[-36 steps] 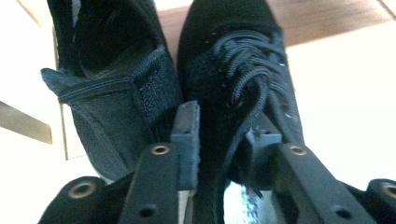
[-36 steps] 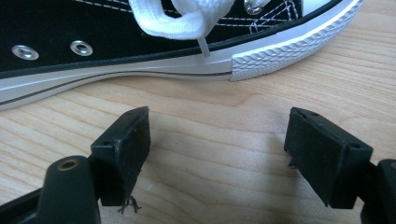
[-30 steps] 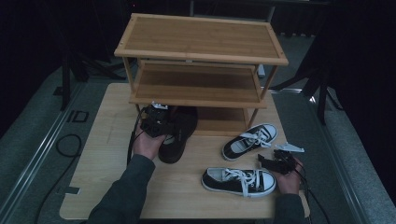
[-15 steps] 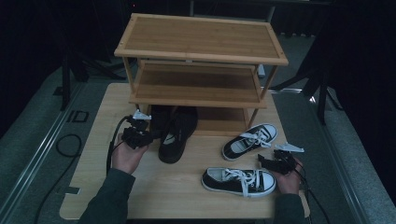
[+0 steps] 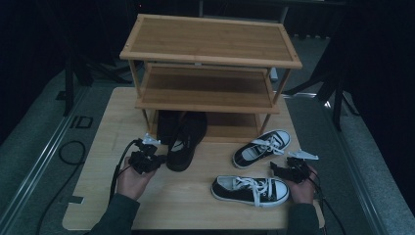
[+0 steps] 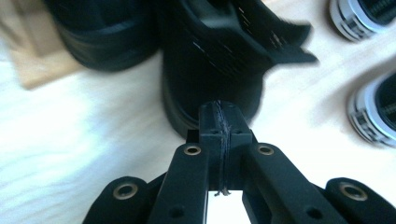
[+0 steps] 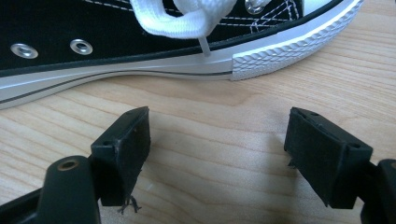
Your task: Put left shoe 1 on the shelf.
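Left gripper [image 5: 147,157] pressed together, empty, beside the soft black shoe [image 5: 185,139]; right gripper [image 5: 286,171] spread by the light canvas sneaker [image 5: 250,190], best pinched at its collar.

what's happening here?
A person is tidying shoes by a wooden rack. The left gripper is shut and empty, beside the black shoe that sticks out of the bottom shelf. The right gripper sits open next to the near sneaker.
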A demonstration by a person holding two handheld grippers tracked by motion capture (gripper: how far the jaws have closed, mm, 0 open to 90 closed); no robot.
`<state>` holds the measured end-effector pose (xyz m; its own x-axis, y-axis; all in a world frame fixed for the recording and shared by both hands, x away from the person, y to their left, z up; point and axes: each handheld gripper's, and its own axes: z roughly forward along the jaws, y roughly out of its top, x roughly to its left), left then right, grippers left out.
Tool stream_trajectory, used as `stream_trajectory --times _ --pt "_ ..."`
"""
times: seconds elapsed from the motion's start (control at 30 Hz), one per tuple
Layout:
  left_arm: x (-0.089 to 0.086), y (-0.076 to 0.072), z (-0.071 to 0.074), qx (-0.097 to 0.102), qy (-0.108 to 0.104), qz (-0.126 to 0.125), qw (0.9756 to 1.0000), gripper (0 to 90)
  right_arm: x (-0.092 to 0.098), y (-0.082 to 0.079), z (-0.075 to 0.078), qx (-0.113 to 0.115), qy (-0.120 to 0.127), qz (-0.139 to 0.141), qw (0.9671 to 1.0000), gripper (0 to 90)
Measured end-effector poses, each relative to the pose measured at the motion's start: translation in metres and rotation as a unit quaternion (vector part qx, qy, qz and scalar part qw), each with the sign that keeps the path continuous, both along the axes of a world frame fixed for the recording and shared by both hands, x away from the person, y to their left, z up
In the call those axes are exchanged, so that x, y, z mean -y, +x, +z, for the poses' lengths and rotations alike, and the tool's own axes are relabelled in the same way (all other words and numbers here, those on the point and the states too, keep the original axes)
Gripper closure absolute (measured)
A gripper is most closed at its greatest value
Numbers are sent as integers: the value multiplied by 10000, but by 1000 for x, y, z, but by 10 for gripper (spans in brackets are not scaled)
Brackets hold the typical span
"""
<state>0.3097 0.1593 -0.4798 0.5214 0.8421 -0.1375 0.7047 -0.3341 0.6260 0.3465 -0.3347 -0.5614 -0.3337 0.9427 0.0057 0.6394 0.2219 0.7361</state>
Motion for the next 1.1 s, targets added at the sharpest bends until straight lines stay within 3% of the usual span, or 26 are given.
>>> stream_trajectory --times 0.3,0.53,0.67,0.87,1.1 --pt "17 -4 -6 -96 51 -264 9996 888 0 0 0 1 -5 -1 10000 226" --pt "25 0 -8 -77 125 -311 9994 884 0 0 0 1 -5 0 10000 226" --pt "22 -1 -8 -52 193 -214 9996 886 0 0 0 1 -5 0 10000 226" --pt "22 5 -10 -68 62 -211 9997 888 0 0 0 2 -12 2 10000 226" --pt "38 9 -9 43 30 -247 9997 890 -1 0 0 0 -22 -6 10000 226"
